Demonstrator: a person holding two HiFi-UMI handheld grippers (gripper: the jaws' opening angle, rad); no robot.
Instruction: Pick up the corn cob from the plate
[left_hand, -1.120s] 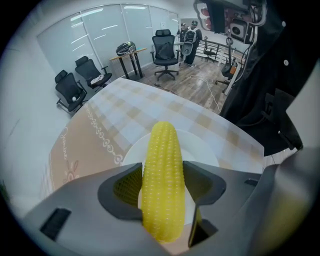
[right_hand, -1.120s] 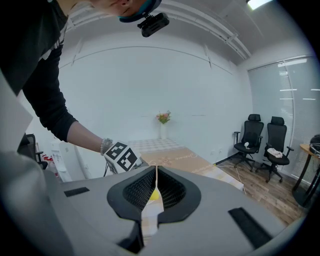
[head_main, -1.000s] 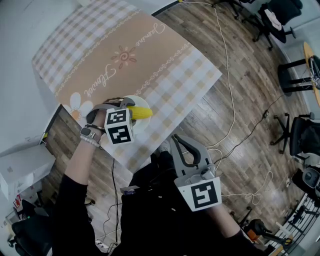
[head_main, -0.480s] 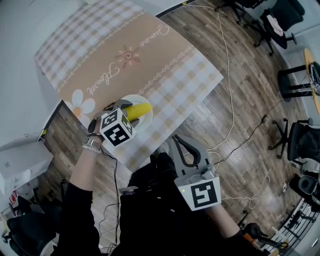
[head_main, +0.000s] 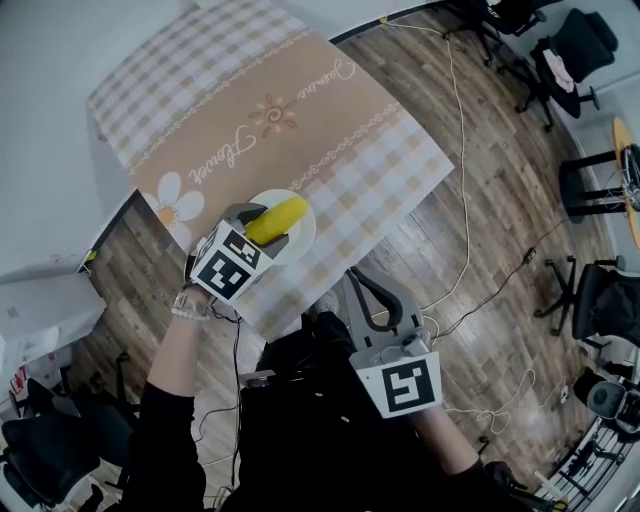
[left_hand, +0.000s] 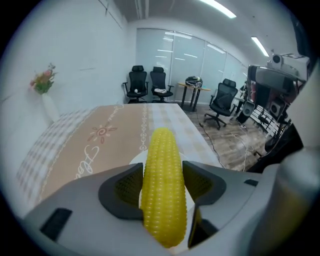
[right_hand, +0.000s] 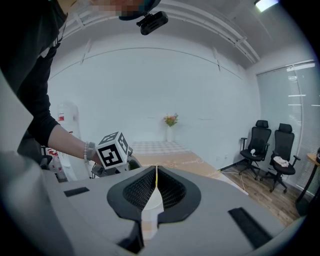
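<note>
Left tool (left_hand: 162, 187) tight around corn cob (head_main: 277, 219) over plate (head_main: 302, 240); right tool (right_hand: 156, 187) closed, empty, apart.

A checked tablecloth (head_main: 390, 160) with a daisy print (head_main: 172, 208) at its near left corner covers the table. A white cable (head_main: 460, 150) trails over the wooden floor (head_main: 520, 200) past the right edge. Black office chairs (head_main: 580, 45) stand beyond. A vase of flowers (left_hand: 43, 82) sits, apparently, by the far edge.
</note>
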